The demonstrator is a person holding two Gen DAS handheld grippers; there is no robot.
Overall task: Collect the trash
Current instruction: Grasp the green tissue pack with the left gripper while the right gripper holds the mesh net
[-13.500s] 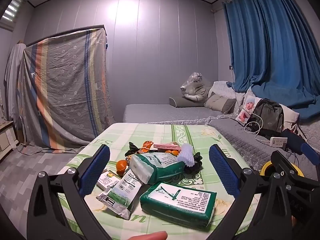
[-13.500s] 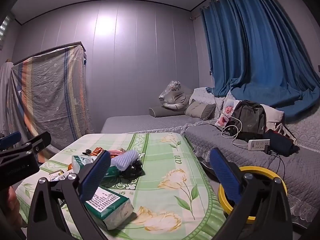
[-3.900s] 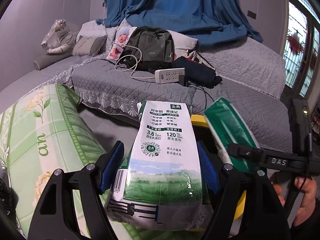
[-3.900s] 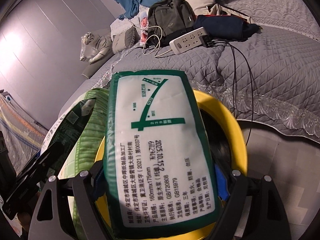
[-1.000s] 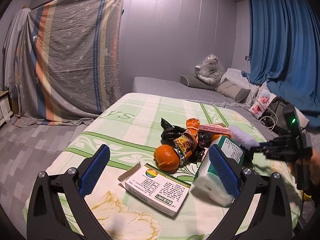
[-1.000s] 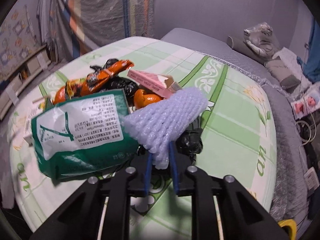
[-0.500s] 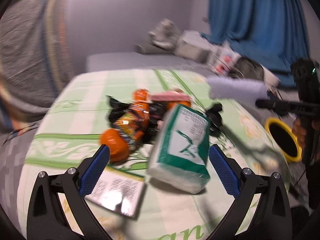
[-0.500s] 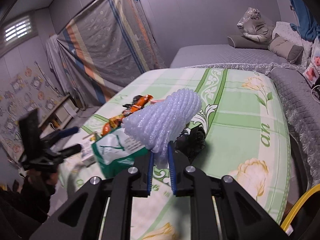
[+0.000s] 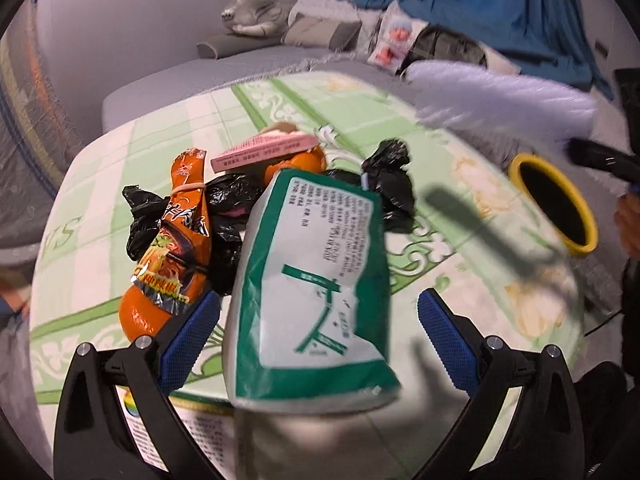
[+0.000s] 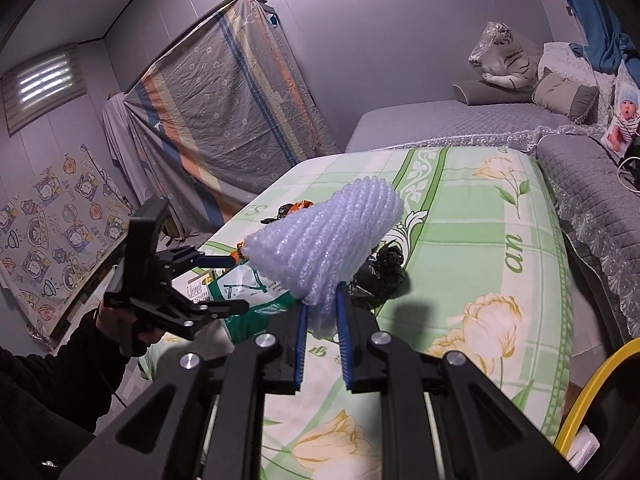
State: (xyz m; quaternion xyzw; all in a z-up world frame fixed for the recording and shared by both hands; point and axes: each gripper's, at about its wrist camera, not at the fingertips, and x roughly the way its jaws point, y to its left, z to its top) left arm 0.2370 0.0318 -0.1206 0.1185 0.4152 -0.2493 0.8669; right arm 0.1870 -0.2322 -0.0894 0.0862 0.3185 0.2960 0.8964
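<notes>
My right gripper is shut on a white foam net sleeve and holds it above the table; the sleeve also shows blurred in the left wrist view. My left gripper is open, its jaws on either side of a green-and-white tissue pack, which also shows in the right wrist view. Behind the pack lie an orange snack wrapper, a tangerine, black plastic bags and a pink box.
The yellow-rimmed trash bin stands past the table's right edge, its rim also in the right wrist view. A white medicine box lies under my left gripper. The flowered tablecloth borders a grey sofa.
My left gripper has moved closer to the tissue pack, which now sits between its open jaws. My right gripper has lifted the foam sleeve and swung it toward the bin side.
</notes>
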